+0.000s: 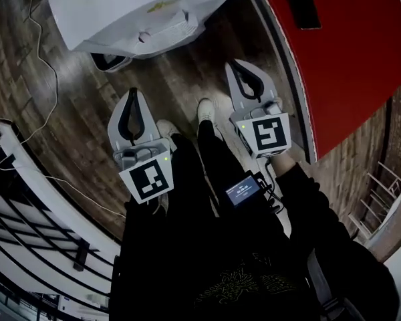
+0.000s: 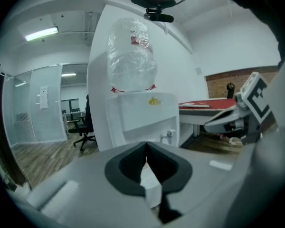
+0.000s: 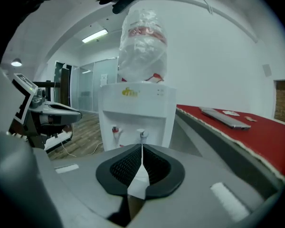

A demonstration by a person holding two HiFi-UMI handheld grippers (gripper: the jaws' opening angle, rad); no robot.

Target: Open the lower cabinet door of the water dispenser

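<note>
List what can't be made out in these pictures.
- Lower cabinet door: in the gripper views, the left gripper and right gripper cover the water dispenser below its taps; in the head view, its top hides it.
- Yellow logo, right gripper view: blurred.
- Small screen, head view: print too small.

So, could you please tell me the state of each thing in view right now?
Left gripper: shut, empty.
Right gripper: shut, empty.
Water dispenser: upright, touched by neither gripper.
Water bottle: seated on top of the water dispenser.
Lower cabinet door: hidden behind the grippers, cannot tell.
</note>
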